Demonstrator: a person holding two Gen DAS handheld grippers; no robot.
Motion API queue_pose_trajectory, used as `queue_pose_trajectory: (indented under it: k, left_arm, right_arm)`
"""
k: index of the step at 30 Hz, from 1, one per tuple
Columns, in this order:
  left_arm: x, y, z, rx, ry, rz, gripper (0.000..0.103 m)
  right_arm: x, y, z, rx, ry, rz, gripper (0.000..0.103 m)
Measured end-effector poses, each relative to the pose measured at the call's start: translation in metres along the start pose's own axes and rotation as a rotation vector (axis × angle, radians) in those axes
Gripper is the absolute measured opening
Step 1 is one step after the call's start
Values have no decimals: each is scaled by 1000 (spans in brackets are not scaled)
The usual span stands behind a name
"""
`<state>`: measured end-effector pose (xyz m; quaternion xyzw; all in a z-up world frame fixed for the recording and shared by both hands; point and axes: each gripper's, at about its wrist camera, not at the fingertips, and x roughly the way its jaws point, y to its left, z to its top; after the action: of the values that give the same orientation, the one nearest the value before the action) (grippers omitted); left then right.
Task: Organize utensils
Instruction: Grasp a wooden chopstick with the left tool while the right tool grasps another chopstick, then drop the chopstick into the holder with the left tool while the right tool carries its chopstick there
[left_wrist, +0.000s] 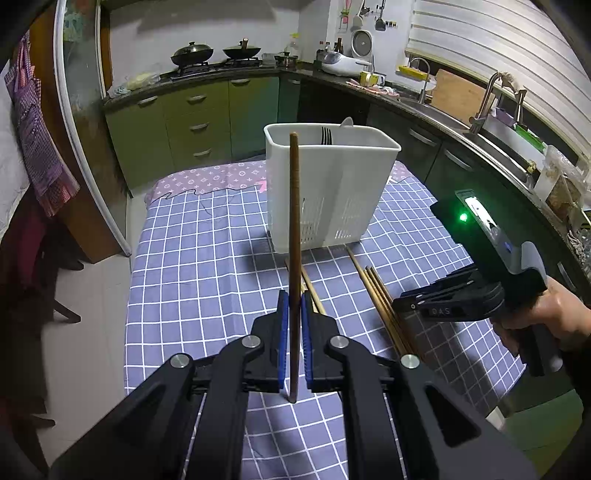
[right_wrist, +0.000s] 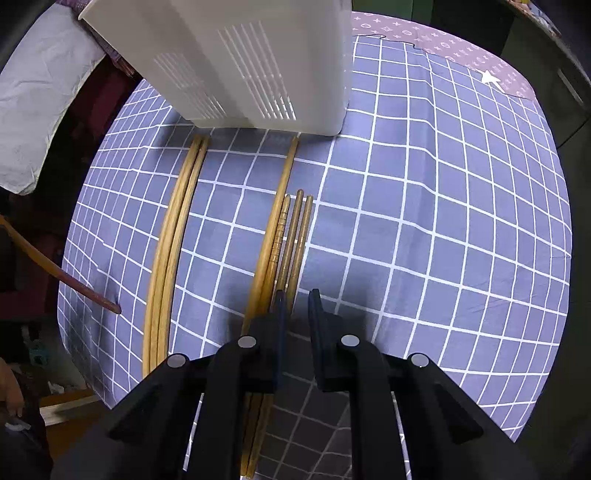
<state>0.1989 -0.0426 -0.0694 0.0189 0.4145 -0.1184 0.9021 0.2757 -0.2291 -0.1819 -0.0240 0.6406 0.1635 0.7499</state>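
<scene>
Chopstick of dark wood (left_wrist: 294, 221) stood upright, clamped tight between the blue pads of the left gripper (left_wrist: 294, 306). Just to its right, the right gripper (right_wrist: 297, 295) pointed down at the checked cloth (left_wrist: 192, 266), its jaws a narrow gap apart with nothing between them, beside a bundle of pale chopsticks (right_wrist: 291, 236) lying flat. Beyond these stood the white utensil holder (left_wrist: 332, 192), a fork (left_wrist: 326, 136) in it.

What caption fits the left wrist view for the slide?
Left claw shut on a dark chopstick held upright before the white utensil caddy, loose chopsticks lying on the checked cloth.
</scene>
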Motion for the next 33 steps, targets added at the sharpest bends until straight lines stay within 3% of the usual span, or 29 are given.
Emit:
queue_pose_trajectory:
  k: [6,10,15,23,33]
  left_arm:
    - [0,-2,-2,15,3,-1,7]
    - [0,-2,-2,17,5,-1,7]
    - [0,-1,-3,17,1,-3,7]
    - [-3,-3,-4,25,-7,-6,7]
    - [-10,-4,-7,37,-29,-9,7]
  right_arm:
    - [9,21,5,-38,23,-62,13]
    - [12,28,7,-50,18,-101,7]
    - [2,24,5,-27,-24,-38,7]
    - [-66,18,-19,-34,-212,46,7]
    - [-140,9,-74,-41,-500,26,7]
